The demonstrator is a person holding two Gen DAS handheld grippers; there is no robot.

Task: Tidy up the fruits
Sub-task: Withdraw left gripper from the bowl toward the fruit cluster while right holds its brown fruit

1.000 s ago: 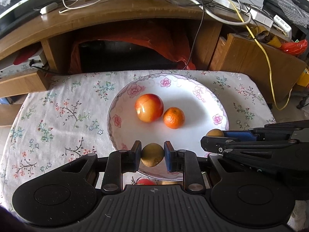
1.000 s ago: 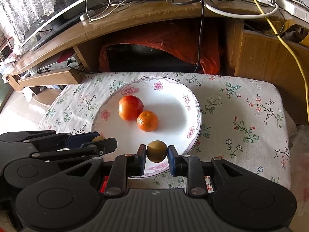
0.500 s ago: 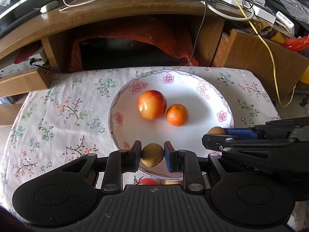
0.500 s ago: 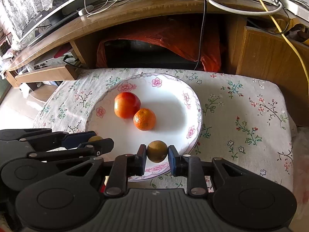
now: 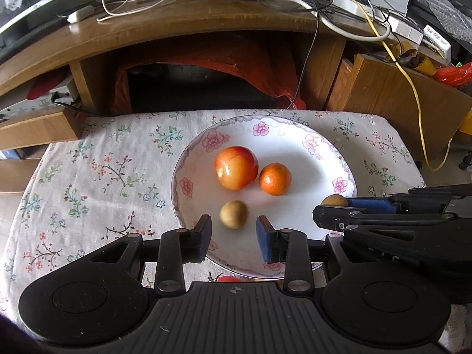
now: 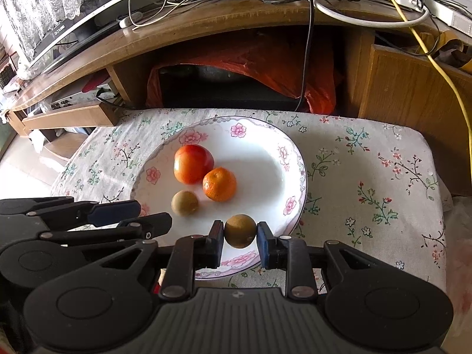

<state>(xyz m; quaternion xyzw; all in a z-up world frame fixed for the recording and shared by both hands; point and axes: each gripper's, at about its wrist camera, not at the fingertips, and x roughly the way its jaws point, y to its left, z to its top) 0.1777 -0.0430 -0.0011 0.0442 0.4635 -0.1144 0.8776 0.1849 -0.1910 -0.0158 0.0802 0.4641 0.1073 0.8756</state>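
A white floral plate (image 5: 312,144) (image 6: 265,135) holds a red-orange tomato-like fruit (image 5: 236,167) (image 6: 192,163), a small orange (image 5: 275,178) (image 6: 219,184) and a small brown fruit (image 5: 233,214) (image 6: 184,203). My left gripper (image 5: 233,234) is open, just behind that brown fruit, which lies on the plate. My right gripper (image 6: 239,237) is shut on a second small brown fruit (image 6: 240,230) (image 5: 334,200) over the plate's near right rim. A red fruit (image 5: 228,279) peeks out under the left gripper.
The plate sits on a low table with a flowered cloth (image 5: 88,177) (image 6: 368,183). Behind it stands a wooden desk (image 5: 206,20) with cables and an orange bag (image 5: 259,59) underneath. A wooden box (image 5: 398,103) stands at the right.
My left gripper opened and let the brown fruit go onto the plate. My right gripper still holds its fruit, moved slightly forward over the plate rim.
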